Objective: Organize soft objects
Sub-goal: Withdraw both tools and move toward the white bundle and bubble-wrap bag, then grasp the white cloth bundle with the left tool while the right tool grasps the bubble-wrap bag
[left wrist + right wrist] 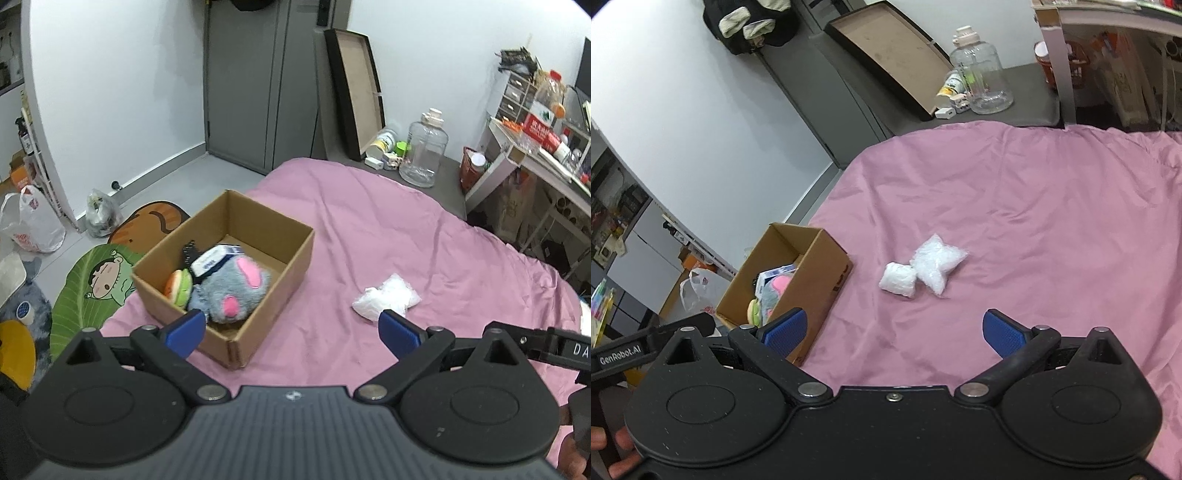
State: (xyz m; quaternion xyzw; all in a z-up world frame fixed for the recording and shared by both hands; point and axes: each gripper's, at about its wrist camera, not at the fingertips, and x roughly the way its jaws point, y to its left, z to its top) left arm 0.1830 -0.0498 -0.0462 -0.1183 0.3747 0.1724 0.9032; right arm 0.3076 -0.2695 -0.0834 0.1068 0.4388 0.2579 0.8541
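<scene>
the pink bedspread (1034, 221) carries 1 cardboard box (258, 295) near its edge, already holding 1 grey plush (236, 291) and 1 burger toy (179, 288). 2 white soft packets (923, 273) lie touching, well apart from the box. the left gripper (291, 328) and right gripper (894, 332) both hover spread wide, holding nothing. a slick wrapper could slip from the pads, or 1 pinch could drag both packets.

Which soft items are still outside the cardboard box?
Two: a white roll and a clear plastic packet lie touching on the pink bedcover, apart from the box.
</scene>
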